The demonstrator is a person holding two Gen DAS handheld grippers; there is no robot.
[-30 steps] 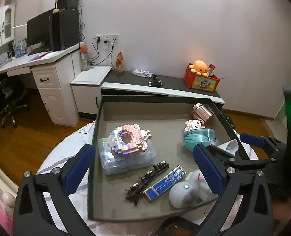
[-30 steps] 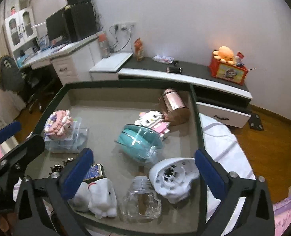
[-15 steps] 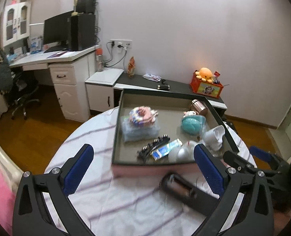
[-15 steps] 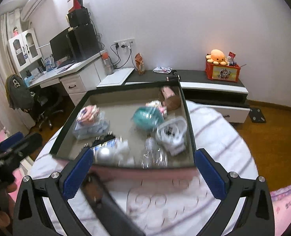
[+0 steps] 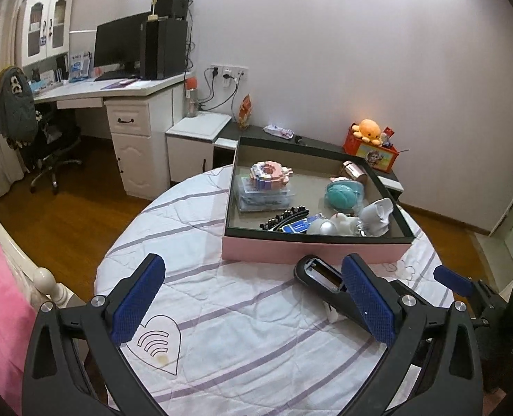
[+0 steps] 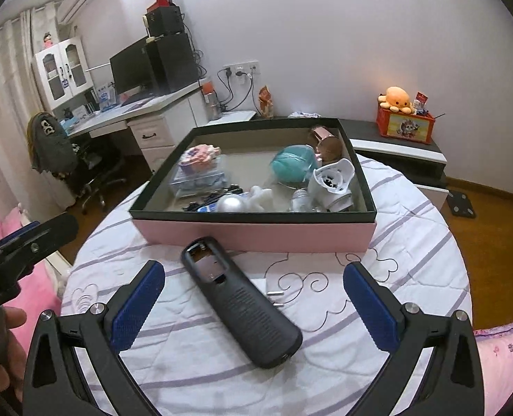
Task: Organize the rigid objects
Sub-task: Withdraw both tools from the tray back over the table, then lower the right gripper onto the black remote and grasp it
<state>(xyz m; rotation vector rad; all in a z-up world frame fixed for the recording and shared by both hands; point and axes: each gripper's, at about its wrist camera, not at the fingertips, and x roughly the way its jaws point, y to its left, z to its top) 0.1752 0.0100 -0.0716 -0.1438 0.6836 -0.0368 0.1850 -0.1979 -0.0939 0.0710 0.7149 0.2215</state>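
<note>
Trouble ahead: right claw (image 6: 253, 308) gapes empty over the black remote (image 6: 239, 303), which lies slantwise between its fingers just before the box (image 6: 256, 234); a skewed pinch may spin it. Left claw (image 5: 253, 301) gapes too.

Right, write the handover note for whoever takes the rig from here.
Left gripper: open, holding nothing, above the tablecloth in front of the box.
Right gripper: open, holding nothing, with the black remote-like casing on the cloth between its fingers.
Pink box: on the round table, already holding the pink brick model on its clear case, teal ball, copper cup, white plastic housing, white figures, a hair clip and a blue card.
Left to do: the black casing lies outside the box, and a small metal pin lies beside it.
</note>
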